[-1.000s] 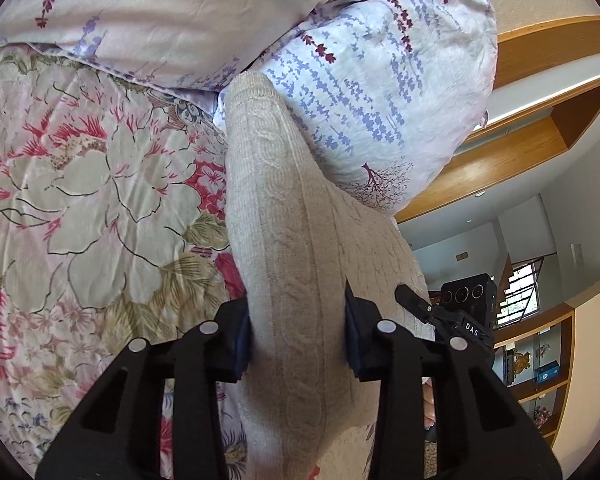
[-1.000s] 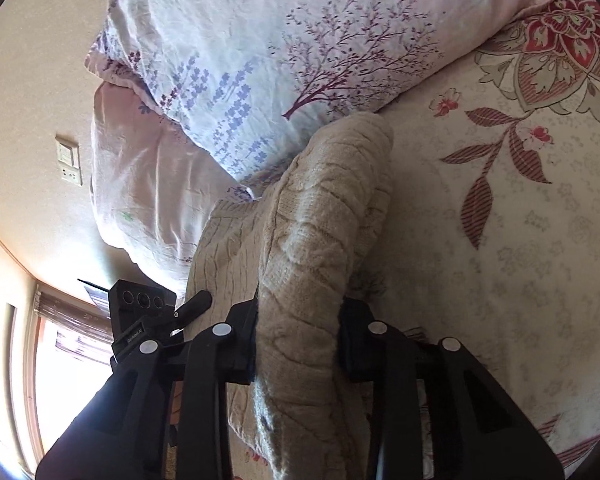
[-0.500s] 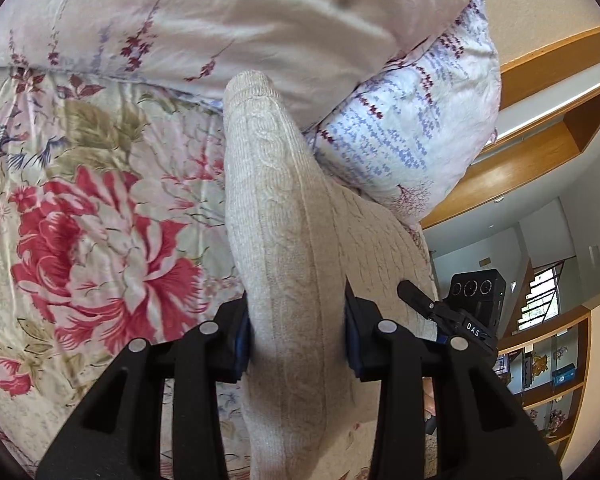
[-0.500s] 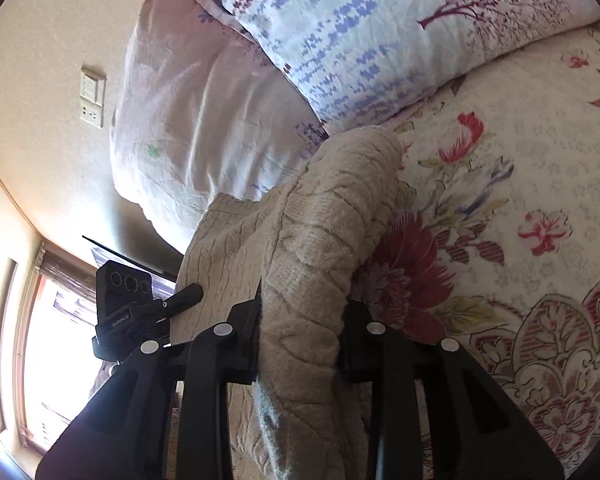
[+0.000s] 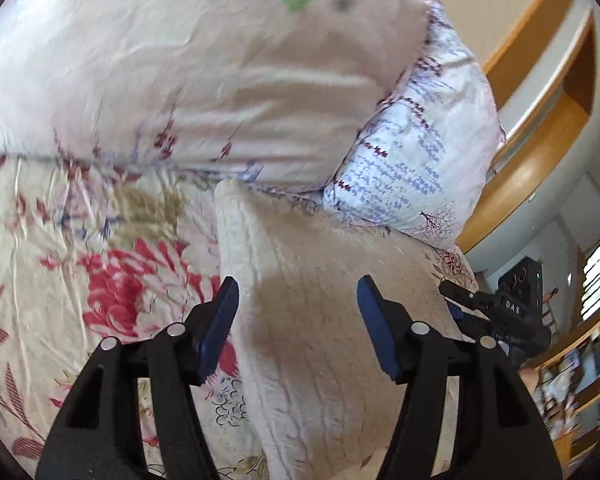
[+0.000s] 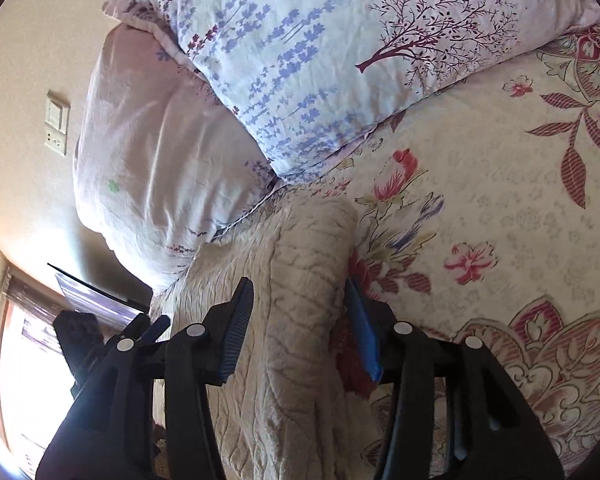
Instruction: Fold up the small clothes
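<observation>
A cream cable-knit garment (image 5: 300, 312) lies on the floral bedspread (image 5: 80, 260), its far edge close to the pillows. My left gripper (image 5: 298, 304) is open, its blue-padded fingers apart on either side of the garment's left edge. In the right wrist view the same knit (image 6: 296, 280) lies between the fingers of my right gripper (image 6: 300, 312), which is open too. The other gripper shows at the right edge of the left wrist view (image 5: 500, 312) and at the left of the right wrist view (image 6: 100, 344).
Two pillows lie just beyond the garment: a pale pink one (image 5: 220, 72) and a white one with lavender print (image 5: 412, 168). They also show in the right wrist view (image 6: 340, 60). A wooden shelf (image 5: 540, 128) and a wall (image 6: 28, 40) stand behind the bed.
Both grippers have opened and let go of the knit garment, which now rests on the bedspread. The left view has shifted toward the pink pillow.
</observation>
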`<state>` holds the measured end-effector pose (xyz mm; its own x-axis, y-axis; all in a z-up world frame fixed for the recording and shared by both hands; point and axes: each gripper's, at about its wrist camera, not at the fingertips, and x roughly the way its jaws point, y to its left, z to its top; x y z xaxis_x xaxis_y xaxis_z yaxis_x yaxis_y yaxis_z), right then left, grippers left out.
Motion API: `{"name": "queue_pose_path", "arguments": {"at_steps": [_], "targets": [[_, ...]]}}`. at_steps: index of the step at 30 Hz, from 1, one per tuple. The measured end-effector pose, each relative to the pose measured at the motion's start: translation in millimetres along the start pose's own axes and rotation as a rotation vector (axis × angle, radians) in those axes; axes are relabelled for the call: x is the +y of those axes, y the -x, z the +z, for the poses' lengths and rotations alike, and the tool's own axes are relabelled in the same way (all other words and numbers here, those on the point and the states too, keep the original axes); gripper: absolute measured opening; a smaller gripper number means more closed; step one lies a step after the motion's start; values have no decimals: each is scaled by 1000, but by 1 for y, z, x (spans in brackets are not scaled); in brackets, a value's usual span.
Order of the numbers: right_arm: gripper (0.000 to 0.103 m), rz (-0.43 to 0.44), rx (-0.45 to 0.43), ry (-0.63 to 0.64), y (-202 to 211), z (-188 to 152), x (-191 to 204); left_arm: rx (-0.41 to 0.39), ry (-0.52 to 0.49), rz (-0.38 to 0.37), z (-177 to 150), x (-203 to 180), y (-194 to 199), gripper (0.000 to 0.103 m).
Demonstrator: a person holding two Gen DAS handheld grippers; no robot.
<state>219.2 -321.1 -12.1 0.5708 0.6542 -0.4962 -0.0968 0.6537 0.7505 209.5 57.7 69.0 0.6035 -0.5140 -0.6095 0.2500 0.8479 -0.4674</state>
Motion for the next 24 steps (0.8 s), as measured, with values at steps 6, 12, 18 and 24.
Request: {"name": "queue_pose_path", "arguments": {"at_steps": [6,12,18,24], "targets": [[10,-130,-15,85,-19,11,9,94,-178,164,3,-28,-35,61],[9,-225,24,94,-38,14,3,144,-198,271,2,-19,-61,56],[28,-233,-5,154,-14,8,15,109,-175,248,-5,-18,-40,62],[32,-142,-85,400,32,-40,62,84,-157,178,-34,-11,6,73]]}}
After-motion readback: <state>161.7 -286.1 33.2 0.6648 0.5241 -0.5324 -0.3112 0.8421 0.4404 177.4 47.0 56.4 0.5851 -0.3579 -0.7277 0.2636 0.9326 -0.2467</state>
